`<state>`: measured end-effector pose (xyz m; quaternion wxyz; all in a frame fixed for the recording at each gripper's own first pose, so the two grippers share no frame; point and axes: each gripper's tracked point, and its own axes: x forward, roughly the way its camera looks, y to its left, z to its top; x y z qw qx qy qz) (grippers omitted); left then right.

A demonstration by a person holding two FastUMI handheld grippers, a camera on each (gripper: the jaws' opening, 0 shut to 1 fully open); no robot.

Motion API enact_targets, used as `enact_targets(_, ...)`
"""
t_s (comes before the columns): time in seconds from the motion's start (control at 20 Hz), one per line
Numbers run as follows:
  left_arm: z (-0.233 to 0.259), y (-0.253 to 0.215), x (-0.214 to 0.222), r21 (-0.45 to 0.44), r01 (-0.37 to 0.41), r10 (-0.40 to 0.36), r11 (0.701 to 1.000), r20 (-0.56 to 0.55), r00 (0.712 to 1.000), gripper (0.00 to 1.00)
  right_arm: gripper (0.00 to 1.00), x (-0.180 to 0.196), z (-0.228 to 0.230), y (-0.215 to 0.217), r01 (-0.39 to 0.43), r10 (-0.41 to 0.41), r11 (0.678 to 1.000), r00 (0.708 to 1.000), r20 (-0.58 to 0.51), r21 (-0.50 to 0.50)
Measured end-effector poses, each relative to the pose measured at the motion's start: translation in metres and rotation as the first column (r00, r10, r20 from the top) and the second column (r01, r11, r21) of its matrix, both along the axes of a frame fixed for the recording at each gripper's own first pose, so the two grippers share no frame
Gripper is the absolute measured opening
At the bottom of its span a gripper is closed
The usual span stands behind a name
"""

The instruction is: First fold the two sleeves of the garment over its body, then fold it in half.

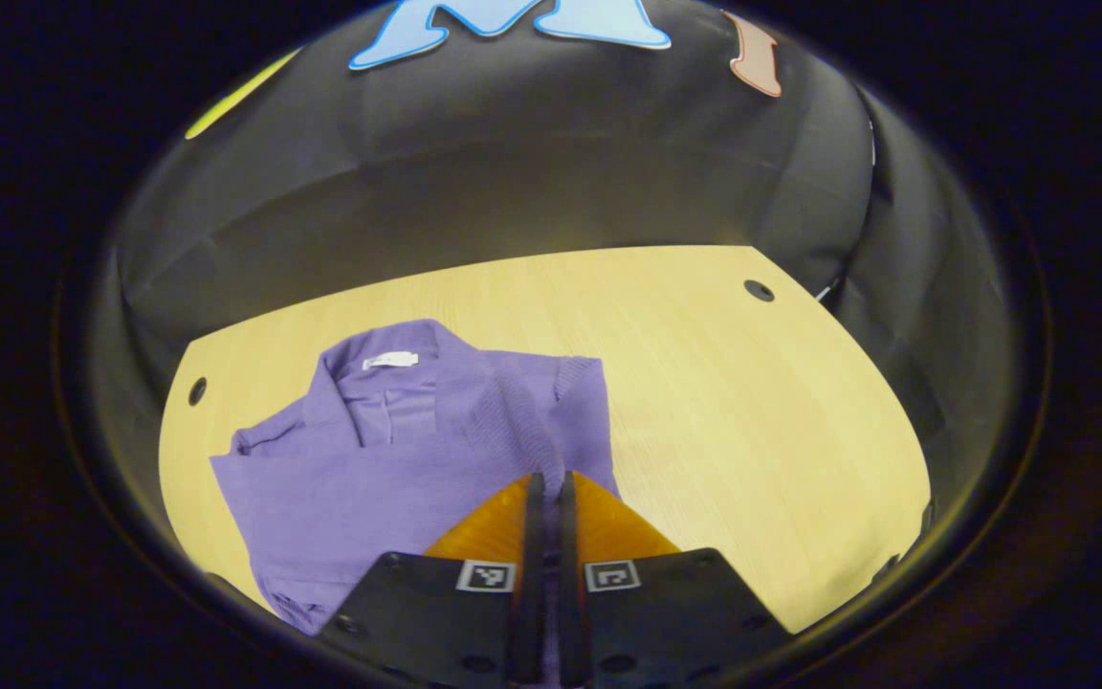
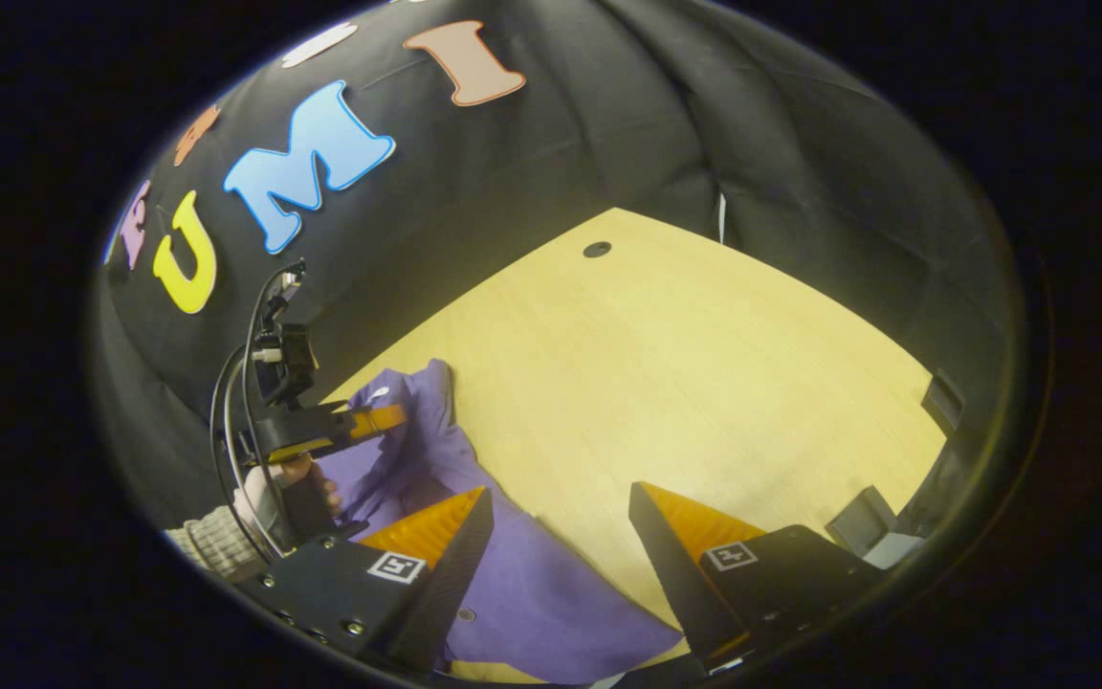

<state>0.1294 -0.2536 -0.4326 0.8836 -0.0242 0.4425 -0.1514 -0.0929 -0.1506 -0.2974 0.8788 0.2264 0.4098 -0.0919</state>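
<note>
- Purple garment [image 1: 388, 450] lies on the near-left part of the table [image 1: 723, 402], collar and white neck tag [image 1: 390, 361] toward the far wall; one sleeve [image 1: 522, 411] looks already folded across the body.
- In the left gripper view, the left gripper [image 1: 548, 483] has its fingers clenched together with a ridge of purple cloth running into them; we read it as pinching the sleeve fabric, though the pinch point itself is hidden.
- In the right gripper view, the right gripper [image 2: 559, 507] is spread wide, grasping nothing, hovering over the garment's near hem.
- We judge the sleeve fold is in hand. To do it well: carry the pinched cloth low and flat over the body, lay it parallel to the side edge, let go only once it rests.
- Right gripper could pin the body so it doesn't drag.
- Fabric: soft knit, fine ribbing, limp, wrinkles easily.
- Table: smooth pale wood, round cable holes [image 1: 759, 290] near the corners.
- A sleeved hand [image 2: 269, 498] holds the left gripper.
</note>
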Motion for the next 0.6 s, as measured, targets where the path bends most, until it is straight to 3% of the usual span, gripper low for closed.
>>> enact_targets(0.2, 0.01, 0.014, -0.008, -0.004, 0.004, -0.004, 1.0, 0.02, 1.0, 1.0, 0.9, 0.0, -0.003, 0.013, -0.046, 0.046, 0.999, 0.999, -0.011, -0.001)
enact_targets(0.6, 0.029, 0.102, -0.067, 0.027, -0.02, 0.018, 0.999, 0.043, 0.999, 1.0, 0.91, -0.022, -0.03, 0.062, -0.202, 0.201, 0.979, 0.975, -0.097, 0.005)
